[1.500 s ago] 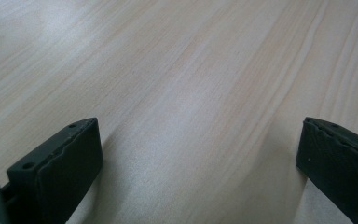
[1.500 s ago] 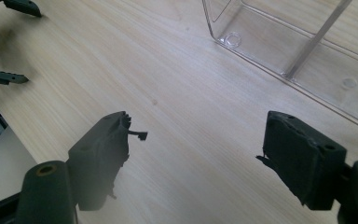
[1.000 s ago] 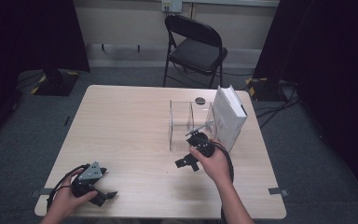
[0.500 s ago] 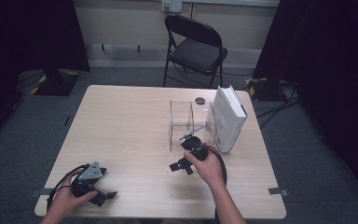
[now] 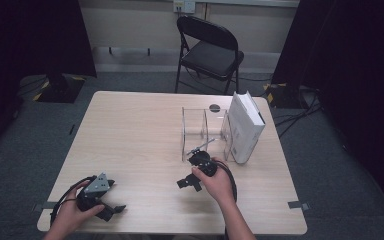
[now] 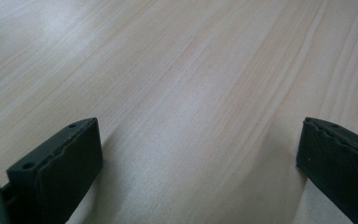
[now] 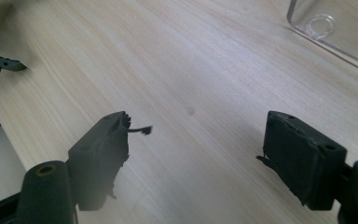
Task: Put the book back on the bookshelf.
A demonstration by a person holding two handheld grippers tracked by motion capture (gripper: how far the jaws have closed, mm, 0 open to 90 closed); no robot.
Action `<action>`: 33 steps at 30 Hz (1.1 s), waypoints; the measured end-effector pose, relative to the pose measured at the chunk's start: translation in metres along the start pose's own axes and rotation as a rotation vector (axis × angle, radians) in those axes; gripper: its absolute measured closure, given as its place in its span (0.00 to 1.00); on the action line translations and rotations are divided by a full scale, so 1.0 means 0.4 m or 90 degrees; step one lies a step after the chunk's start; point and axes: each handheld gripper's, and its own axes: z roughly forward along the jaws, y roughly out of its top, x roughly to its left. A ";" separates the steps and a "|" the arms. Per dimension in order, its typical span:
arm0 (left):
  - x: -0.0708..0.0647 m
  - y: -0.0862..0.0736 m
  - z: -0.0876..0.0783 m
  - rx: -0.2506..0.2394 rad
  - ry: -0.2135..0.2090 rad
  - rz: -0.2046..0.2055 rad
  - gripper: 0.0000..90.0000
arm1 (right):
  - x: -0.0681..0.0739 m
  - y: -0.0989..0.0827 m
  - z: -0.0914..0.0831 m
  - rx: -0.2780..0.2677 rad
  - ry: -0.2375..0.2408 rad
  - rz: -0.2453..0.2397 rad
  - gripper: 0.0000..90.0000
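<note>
left gripper (image 5: 111, 210): resting at near left of the pale wooden table (image 5: 130, 130), jaws gaping wide, gripping nothing.
right gripper (image 5: 187, 183): hovering just near of the clear acrylic divider rack (image 5: 200, 131), jaws standing wide, empty.
white book (image 5: 245, 127): leaning upright against rack's right end.

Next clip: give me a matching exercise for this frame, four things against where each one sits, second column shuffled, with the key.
Things:
1. thick white book
2. clear acrylic divider rack
3. black folding chair
4. left gripper

Places:
A. on the floor beyond the light wooden table
B. near the table's front left corner, jaws open
C. upright against the rack's right side
D. right of the table's middle

Pairs: 1-C, 2-D, 3-A, 4-B
</note>
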 end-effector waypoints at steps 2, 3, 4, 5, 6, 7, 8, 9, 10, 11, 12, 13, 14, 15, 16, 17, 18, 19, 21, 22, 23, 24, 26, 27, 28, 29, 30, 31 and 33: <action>0.000 0.000 0.000 0.000 0.000 0.000 0.00 | 0.004 0.001 0.007 0.002 -0.002 -0.004 0.24; 0.000 0.000 0.000 0.000 0.000 0.000 0.00 | 0.005 0.002 0.013 0.001 0.002 -0.005 0.24; 0.000 0.000 0.000 0.000 0.000 0.000 0.00 | 0.005 0.002 0.013 0.001 0.002 -0.005 0.24; 0.000 0.000 0.000 0.000 0.000 0.000 0.00 | 0.007 0.002 0.015 0.002 0.001 -0.005 0.24; 0.001 0.000 -0.001 0.003 0.000 0.004 0.00 | 0.007 0.002 0.017 0.002 -0.001 -0.008 0.24; 0.000 0.000 0.000 0.000 0.000 0.000 0.00 | 0.008 0.002 0.022 0.002 0.002 -0.010 0.24; 0.000 0.000 0.000 0.000 0.000 0.000 0.00 | 0.008 0.002 0.022 0.002 0.002 -0.010 0.24; 0.000 0.000 0.000 0.000 0.000 0.000 0.00 | 0.009 0.001 0.027 -0.001 0.003 -0.011 0.24; 0.000 0.000 0.000 0.000 0.000 0.000 0.00 | 0.009 0.001 0.027 -0.001 0.003 -0.011 0.24; 0.000 0.000 0.000 0.000 0.000 0.000 0.00 | 0.011 0.000 0.033 0.001 0.004 -0.014 0.24; 0.002 0.000 -0.001 0.006 0.000 0.007 0.00 | 0.012 -0.001 0.037 0.003 0.005 -0.012 0.24; 0.000 0.000 0.000 0.000 0.000 0.000 0.00 | 0.013 -0.001 0.040 0.004 0.004 -0.011 0.24; 0.000 0.000 0.000 0.000 0.000 0.000 0.00 | 0.013 -0.001 0.040 0.004 0.004 -0.011 0.24; 0.000 0.000 0.000 0.000 0.000 0.000 0.00 | 0.013 -0.002 0.043 0.005 0.003 -0.014 0.24; 0.000 0.000 0.000 0.000 0.000 0.000 0.00 | 0.014 -0.002 0.046 0.002 0.006 -0.013 0.24; 0.000 0.000 0.000 0.001 0.000 0.000 0.00 | 0.016 -0.002 0.051 -0.001 0.002 -0.018 0.24; 0.000 0.000 0.000 0.001 0.000 0.000 0.00 | 0.016 -0.002 0.051 -0.001 0.002 -0.018 0.24; 0.001 0.000 -0.001 0.003 0.000 0.004 0.00 | 0.017 -0.002 0.055 0.000 0.003 -0.021 0.24; 0.000 0.000 0.000 0.001 0.000 0.000 0.00 | 0.019 -0.002 0.061 0.004 0.002 -0.024 0.24; 0.001 0.000 -0.001 0.003 0.000 0.004 0.00 | 0.020 -0.003 0.065 0.004 0.001 -0.027 0.24; 0.000 0.000 0.000 0.000 0.000 0.000 0.00 | 0.023 -0.003 0.072 0.000 -0.002 -0.030 0.24; 0.000 0.000 0.000 0.000 0.000 0.000 0.00 | 0.023 -0.003 0.072 0.000 -0.002 -0.030 0.24; 0.000 0.000 0.000 0.000 0.000 0.000 0.00 | 0.025 -0.005 0.076 -0.001 -0.002 -0.032 0.24; 0.000 0.000 0.000 0.000 0.000 0.000 0.00 | 0.026 -0.006 0.080 -0.001 -0.001 -0.034 0.24; 0.002 0.000 -0.001 0.006 0.000 0.007 0.00 | 0.026 -0.007 0.082 -0.001 -0.001 -0.037 0.24; 0.001 0.000 -0.001 0.004 0.000 0.005 0.00 | 0.026 -0.008 0.084 0.001 0.000 -0.038 0.24; 0.001 0.000 -0.001 0.004 0.000 0.005 0.00 | 0.026 -0.008 0.084 0.001 0.000 -0.038 0.24; 0.001 0.000 0.000 0.003 0.000 0.003 0.00 | 0.029 -0.009 0.086 -0.001 -0.007 -0.046 0.24; 0.000 0.000 0.000 0.000 0.000 0.000 0.00 | 0.032 -0.009 0.089 -0.001 -0.012 -0.056 0.23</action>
